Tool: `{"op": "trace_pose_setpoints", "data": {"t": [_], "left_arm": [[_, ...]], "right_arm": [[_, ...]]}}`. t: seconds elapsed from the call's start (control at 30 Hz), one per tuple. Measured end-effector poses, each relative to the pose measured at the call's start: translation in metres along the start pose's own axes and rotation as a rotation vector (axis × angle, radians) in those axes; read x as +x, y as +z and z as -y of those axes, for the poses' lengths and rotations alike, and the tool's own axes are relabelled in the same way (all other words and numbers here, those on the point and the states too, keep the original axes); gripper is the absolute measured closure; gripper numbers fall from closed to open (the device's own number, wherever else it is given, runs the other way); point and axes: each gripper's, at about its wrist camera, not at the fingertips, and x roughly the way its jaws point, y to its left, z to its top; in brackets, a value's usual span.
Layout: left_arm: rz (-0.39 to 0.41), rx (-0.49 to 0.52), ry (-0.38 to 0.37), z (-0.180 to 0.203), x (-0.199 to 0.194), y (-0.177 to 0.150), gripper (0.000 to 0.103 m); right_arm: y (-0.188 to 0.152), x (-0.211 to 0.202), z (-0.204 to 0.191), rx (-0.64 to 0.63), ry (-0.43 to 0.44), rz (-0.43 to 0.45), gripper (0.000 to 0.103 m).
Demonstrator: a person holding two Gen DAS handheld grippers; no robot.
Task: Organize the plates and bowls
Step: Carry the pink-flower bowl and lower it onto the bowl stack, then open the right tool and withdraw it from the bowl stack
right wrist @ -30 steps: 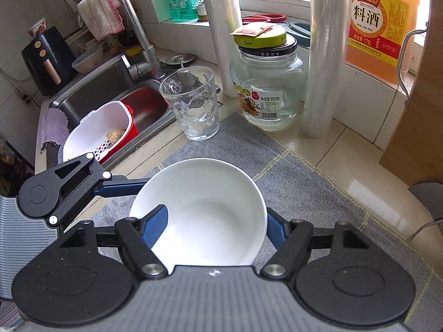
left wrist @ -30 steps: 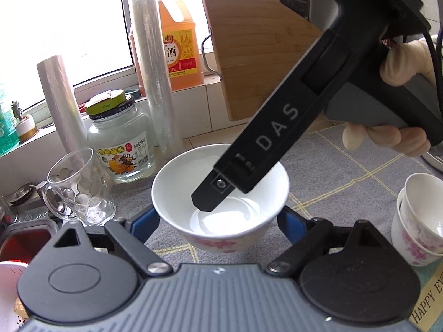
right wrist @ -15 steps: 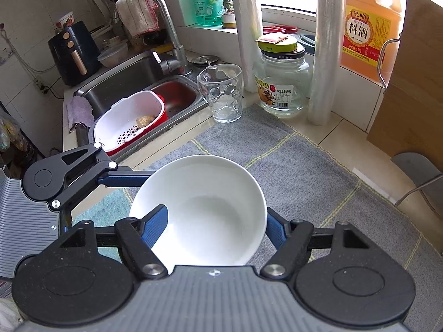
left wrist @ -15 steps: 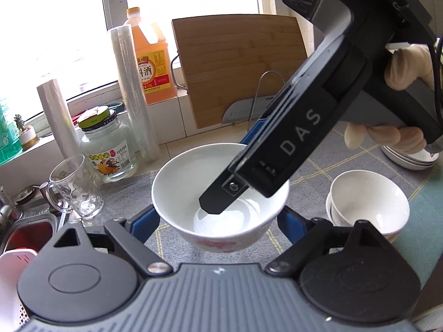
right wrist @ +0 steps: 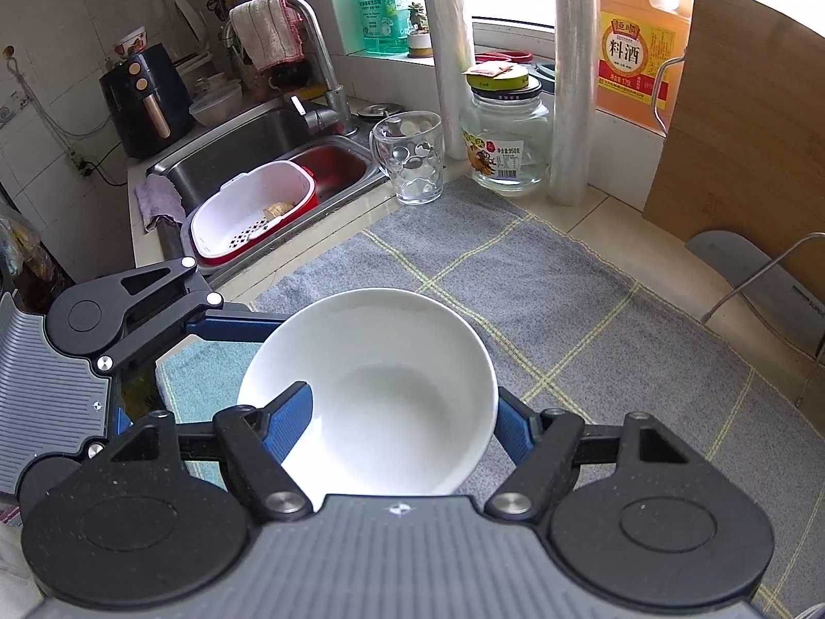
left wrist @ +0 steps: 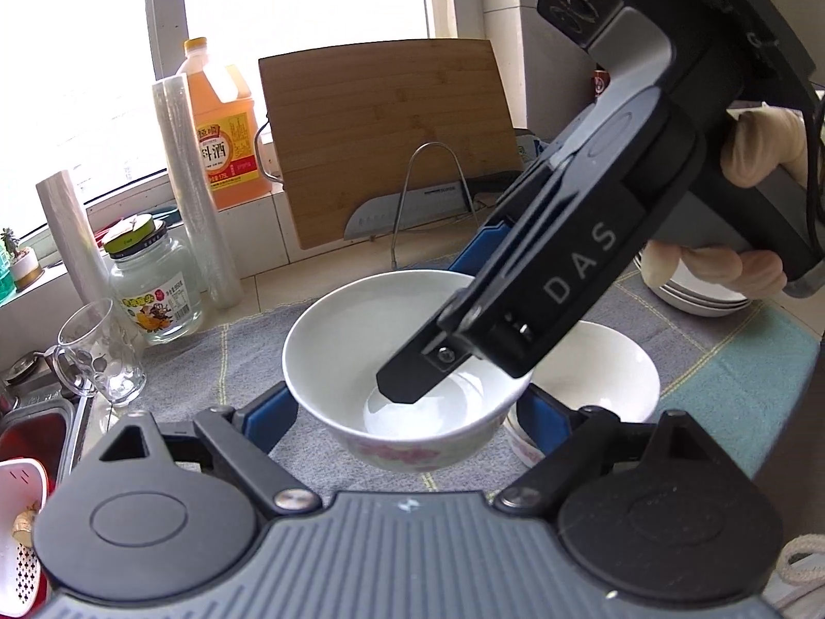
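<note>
A white bowl (left wrist: 361, 340) with pink flowers on its outside hangs above the grey mat (right wrist: 567, 309), held by both grippers. My left gripper (left wrist: 407, 412) is shut on it, a blue finger (left wrist: 268, 412) pressed against each side of its lower wall. My right gripper (right wrist: 399, 412) comes in from the right and is shut on the same bowl (right wrist: 392, 387). One of its fingers (left wrist: 412, 381) reaches inside, the other sits outside the rim. Just below and to the right stands a stack of white bowls (left wrist: 608, 371). Further right lies a stack of plates (left wrist: 696, 299).
A glass mug (right wrist: 412, 160), a jar (right wrist: 508, 155) and rolls of film stand at the mat's far edge. A cutting board (left wrist: 392, 129) and a cleaver (left wrist: 412, 211) lean against the wall. The sink (right wrist: 247, 149) with a white colander (right wrist: 252, 211) lies to the left.
Both grippers carried the bowl together to the right, away from the sink, and slightly up. The stack of bowls and the plates have come into the left wrist view.
</note>
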Motion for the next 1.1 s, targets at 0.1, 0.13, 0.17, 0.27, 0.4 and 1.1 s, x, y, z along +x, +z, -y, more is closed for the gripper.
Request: {"op": "trace_pose_setpoints", "data": {"t": [0.1,0.13,0.17,0.27,0.4,1.1], "left_arm": [[0.006,0.014,-0.019,0.012,0.0,0.004,0.012],[0.009,0.019,-0.026,0.016,0.001,0.005,0.012],[0.013,0.023,-0.033,0.02,0.001,0.007,0.012],[0.017,0.028,-0.053,0.031,0.003,0.01,0.012],[0.015,0.036,-0.084,0.044,0.01,0.012,0.012],[-0.074,0.043,-0.148,0.068,0.044,0.006,0.012]], "right_arm": [[-0.011,-0.013,0.006,0.016,-0.014,0.005,0.024],[-0.013,-0.016,0.007,0.019,-0.019,0.006,0.024],[-0.017,-0.021,0.01,0.024,-0.027,0.008,0.024],[-0.026,-0.032,0.016,0.034,-0.044,0.011,0.024],[-0.039,-0.043,0.028,0.059,-0.066,0.01,0.024],[-0.075,-0.03,0.054,0.116,-0.093,-0.059,0.024]]}}
